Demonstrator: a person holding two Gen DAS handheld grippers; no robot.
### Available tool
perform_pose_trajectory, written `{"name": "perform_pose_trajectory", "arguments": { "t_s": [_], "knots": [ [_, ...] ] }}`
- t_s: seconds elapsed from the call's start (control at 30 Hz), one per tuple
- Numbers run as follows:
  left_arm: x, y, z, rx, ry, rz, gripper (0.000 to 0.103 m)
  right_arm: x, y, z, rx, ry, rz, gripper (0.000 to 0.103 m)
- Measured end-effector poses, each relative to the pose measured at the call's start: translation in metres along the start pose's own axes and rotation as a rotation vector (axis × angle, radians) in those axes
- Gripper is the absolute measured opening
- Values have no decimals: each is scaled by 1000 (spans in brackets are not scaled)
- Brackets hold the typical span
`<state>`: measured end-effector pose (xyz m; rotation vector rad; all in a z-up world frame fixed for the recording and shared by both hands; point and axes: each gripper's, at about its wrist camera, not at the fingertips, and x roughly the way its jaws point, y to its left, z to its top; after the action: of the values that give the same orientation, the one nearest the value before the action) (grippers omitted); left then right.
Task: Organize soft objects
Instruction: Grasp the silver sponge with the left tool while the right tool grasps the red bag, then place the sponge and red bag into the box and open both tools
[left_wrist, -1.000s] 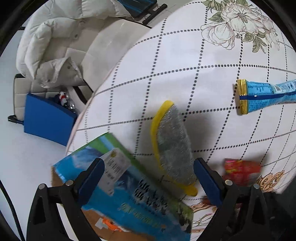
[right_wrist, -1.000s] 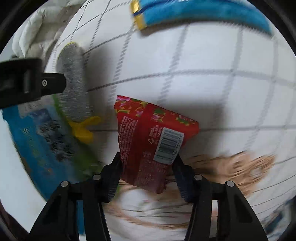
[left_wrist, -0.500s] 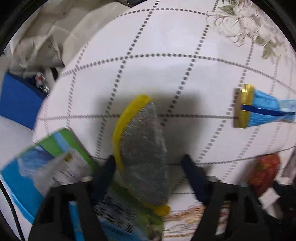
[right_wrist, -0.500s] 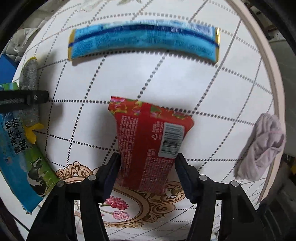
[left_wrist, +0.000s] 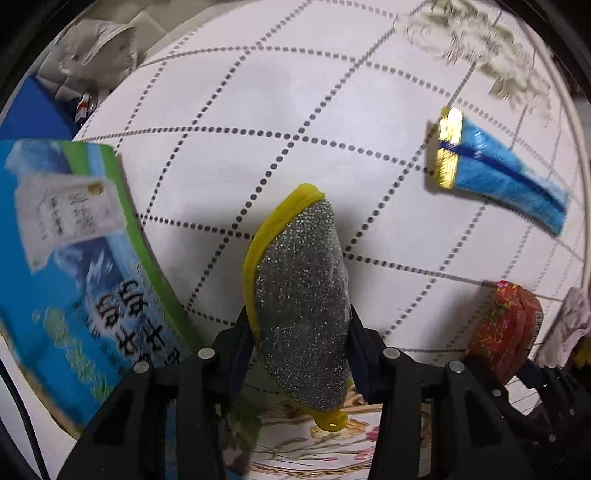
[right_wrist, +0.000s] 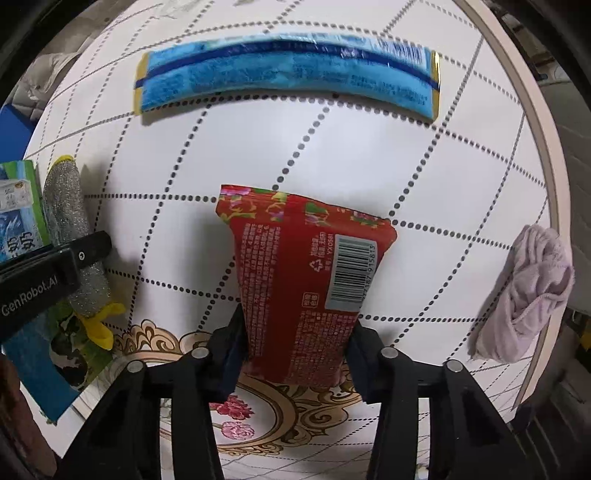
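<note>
My left gripper (left_wrist: 297, 350) is shut on a grey glittery scrubbing sponge with a yellow rim (left_wrist: 301, 295), held above the round white table (left_wrist: 258, 122). The sponge also shows at the left of the right wrist view (right_wrist: 74, 236). My right gripper (right_wrist: 295, 350) is shut on a red snack packet (right_wrist: 306, 280) with a barcode, which also shows at the right of the left wrist view (left_wrist: 506, 325). A long blue packet (right_wrist: 288, 70) lies flat at the far side, also in the left wrist view (left_wrist: 498, 170).
A blue and green milk carton box (left_wrist: 70, 266) lies at the table's left edge. A crumpled lilac cloth (right_wrist: 528, 291) sits at the right rim. A white padded jacket (left_wrist: 92, 55) and a blue box (left_wrist: 26, 114) lie beyond the table.
My left gripper went from open around the sponge to shut on it. My right gripper pulled back with the red packet, and more of the table and the lilac cloth came into view.
</note>
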<state>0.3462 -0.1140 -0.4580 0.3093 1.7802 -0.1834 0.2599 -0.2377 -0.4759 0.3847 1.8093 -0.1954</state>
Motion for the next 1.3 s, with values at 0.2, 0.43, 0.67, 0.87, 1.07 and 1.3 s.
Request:
{"name": "perform_pose_trajectory", "arguments": {
  "t_s": [0.2, 0.43, 0.67, 0.87, 1.07, 1.3],
  "knots": [
    [-91, 28, -30, -51, -193, -136, 42, -66, 19, -21, -113, -114, 48, 48],
    [-178, 134, -92, -136, -359, -133, 43, -163, 94, -59, -343, -255, 108, 48],
    [-145, 268, -122, -283, -295, 35, 43, -175, 225, -66, -513, -266, 121, 48],
    [-70, 338, -97, -384, -151, -1, 43, -119, 306, -37, -524, -182, 76, 48],
    [-34, 355, -88, -369, -66, -4, 43, -63, 330, -11, -537, -132, 13, 48],
    [-16, 367, -85, -369, -31, 3, 43, -34, 348, 1, -555, -118, -59, 48]
  ]
}}
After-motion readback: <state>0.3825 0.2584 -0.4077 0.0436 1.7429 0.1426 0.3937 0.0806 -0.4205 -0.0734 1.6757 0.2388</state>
